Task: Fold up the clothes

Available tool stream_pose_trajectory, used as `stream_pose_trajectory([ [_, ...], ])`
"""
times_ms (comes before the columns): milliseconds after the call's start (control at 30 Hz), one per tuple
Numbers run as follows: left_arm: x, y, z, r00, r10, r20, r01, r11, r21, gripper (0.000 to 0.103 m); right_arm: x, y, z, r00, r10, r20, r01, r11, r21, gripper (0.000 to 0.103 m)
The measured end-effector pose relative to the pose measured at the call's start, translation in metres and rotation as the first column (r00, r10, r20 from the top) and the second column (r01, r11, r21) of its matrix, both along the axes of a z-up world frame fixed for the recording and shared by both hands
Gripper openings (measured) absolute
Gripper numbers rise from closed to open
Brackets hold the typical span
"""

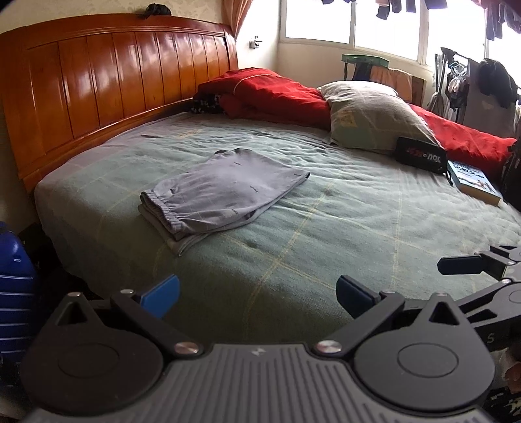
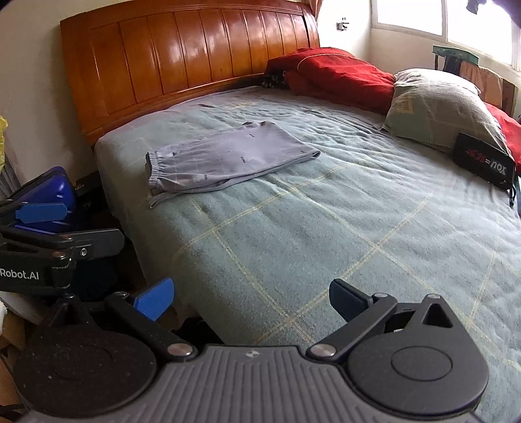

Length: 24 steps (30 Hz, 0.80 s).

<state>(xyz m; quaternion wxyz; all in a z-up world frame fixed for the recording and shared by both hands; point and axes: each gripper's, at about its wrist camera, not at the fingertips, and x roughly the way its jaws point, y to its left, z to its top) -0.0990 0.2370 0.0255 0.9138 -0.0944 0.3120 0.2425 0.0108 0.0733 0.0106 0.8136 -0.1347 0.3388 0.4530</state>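
Grey shorts lie folded flat on the green checked bedspread, toward the headboard side; the right wrist view shows the shorts too. My left gripper is open and empty, held back near the bed's near edge, well short of the shorts. My right gripper is also open and empty, over the near edge of the bedspread. Each gripper shows at the other view's side: the right gripper's fingers at the right edge, the left gripper's fingers at the left edge.
A wooden headboard stands at the back. A red blanket, a pillow, a black pouch and a book lie along the far side. A blue suitcase stands on the floor beside the bed. Clothes hang by the window.
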Motion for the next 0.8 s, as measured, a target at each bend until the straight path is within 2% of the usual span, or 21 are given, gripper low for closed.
stream_pose_trajectory([
  [133,-0.0013,-0.0054,0.0022,1.0,0.01,-0.011,-0.01,1.0,0.025,0.102,-0.0036,-0.0035,0.0021,1.0,0.002,0.005,-0.002,1.0,0.008,0.103],
  [800,-0.0038,-0.0077,0.0052,1.0,0.012,-0.023,-0.011,0.999,0.032,0.102,-0.0087,-0.0049,0.0038,1.0,0.01,0.015,-0.01,1.0,0.007,0.103],
])
